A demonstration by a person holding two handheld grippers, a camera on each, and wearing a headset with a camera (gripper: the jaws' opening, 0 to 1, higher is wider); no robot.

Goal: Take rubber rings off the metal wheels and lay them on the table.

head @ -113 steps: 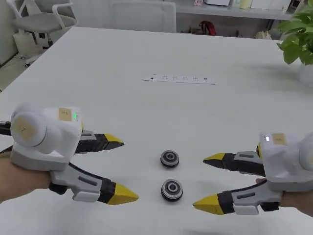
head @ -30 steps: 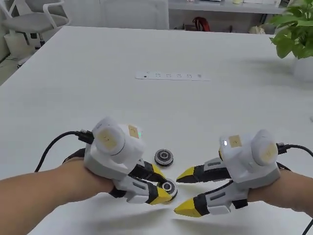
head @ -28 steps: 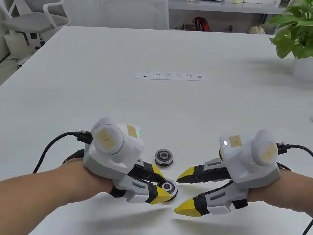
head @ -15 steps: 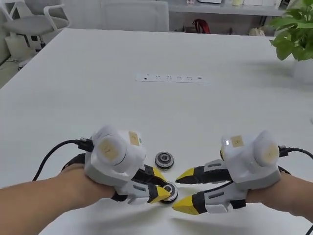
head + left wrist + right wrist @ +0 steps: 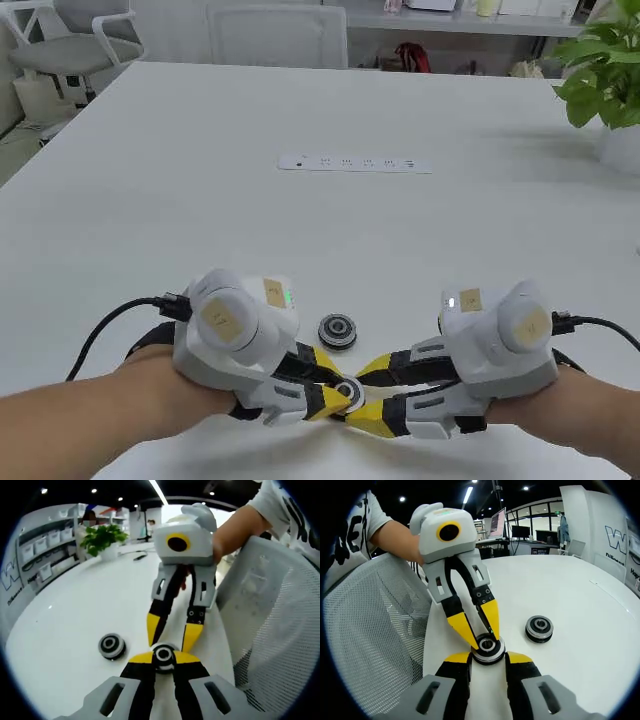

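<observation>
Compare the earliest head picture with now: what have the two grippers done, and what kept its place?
Both grippers moved inward from the sides. The left gripper closed its jaws on the near wheel; the right gripper came in from the other side, its jaws now flanking that wheel, grip unclear. The far wheel and power strip stayed put.

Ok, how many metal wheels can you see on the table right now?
2. The near wheel sits between the jaws of the left gripper and the right gripper; the far wheel lies free on the table just beyond it. Nothing suggests a hidden one.
</observation>
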